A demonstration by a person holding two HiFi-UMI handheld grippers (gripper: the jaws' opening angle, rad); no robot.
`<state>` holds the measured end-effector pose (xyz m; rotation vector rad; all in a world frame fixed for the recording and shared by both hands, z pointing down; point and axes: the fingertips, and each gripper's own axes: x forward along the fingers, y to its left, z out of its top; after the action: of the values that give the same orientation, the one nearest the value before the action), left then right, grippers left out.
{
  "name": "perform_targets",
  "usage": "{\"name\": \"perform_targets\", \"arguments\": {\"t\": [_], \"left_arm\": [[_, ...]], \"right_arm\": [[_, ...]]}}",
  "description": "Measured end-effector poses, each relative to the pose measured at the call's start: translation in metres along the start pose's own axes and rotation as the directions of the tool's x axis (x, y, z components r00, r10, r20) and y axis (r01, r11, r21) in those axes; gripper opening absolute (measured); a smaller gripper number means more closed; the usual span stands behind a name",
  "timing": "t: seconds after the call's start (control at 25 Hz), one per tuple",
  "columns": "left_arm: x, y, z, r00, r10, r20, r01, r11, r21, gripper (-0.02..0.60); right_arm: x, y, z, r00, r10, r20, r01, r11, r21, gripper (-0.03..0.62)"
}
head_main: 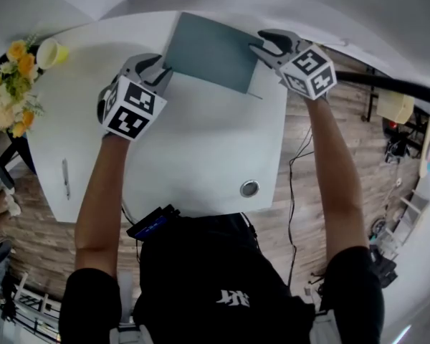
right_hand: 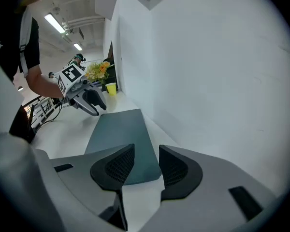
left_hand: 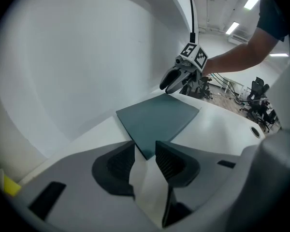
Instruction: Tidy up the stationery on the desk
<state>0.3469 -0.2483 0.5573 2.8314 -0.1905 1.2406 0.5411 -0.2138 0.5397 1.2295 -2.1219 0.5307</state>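
A dark teal notebook (head_main: 211,51) lies flat at the far side of the white desk (head_main: 201,149), close to the wall. My left gripper (head_main: 161,67) is at its near left corner, jaws open, and in the left gripper view the corner of the notebook (left_hand: 159,120) shows just beyond the left gripper (left_hand: 145,151). My right gripper (head_main: 262,46) is at the notebook's right edge, also open. In the right gripper view the end of the notebook (right_hand: 118,137) lies below the gap of the right gripper (right_hand: 146,156). Neither gripper's pads press on it. A pen (head_main: 66,178) lies near the desk's left edge.
A bunch of yellow and white flowers (head_main: 13,84) and a yellow cup (head_main: 50,52) stand at the desk's far left corner. A round cable grommet (head_main: 249,188) sits near the front right edge. The white wall rises directly behind the notebook.
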Motion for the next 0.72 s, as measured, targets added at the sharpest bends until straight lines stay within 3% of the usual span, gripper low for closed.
{"name": "perform_targets", "arguments": {"t": [0.36,0.6,0.72], "left_arm": [[0.009,-0.004,-0.001,0.999,-0.022,-0.028,0.023,0.999,0.028,0.137],[0.01,-0.005,0.0,0.998,-0.054,-0.032,0.054,0.998,0.022,0.123],[0.012,-0.007,-0.002,0.997,-0.066,-0.044,0.067,0.997,0.035,0.115]], "right_arm": [[0.016,-0.01,-0.015,0.998,0.06,-0.019,-0.059,0.997,0.056,0.16],[0.015,-0.008,-0.012,0.997,0.062,-0.037,-0.061,0.998,0.019,0.152],[0.015,-0.007,-0.015,0.997,0.07,-0.032,-0.068,0.997,0.047,0.149]]}}
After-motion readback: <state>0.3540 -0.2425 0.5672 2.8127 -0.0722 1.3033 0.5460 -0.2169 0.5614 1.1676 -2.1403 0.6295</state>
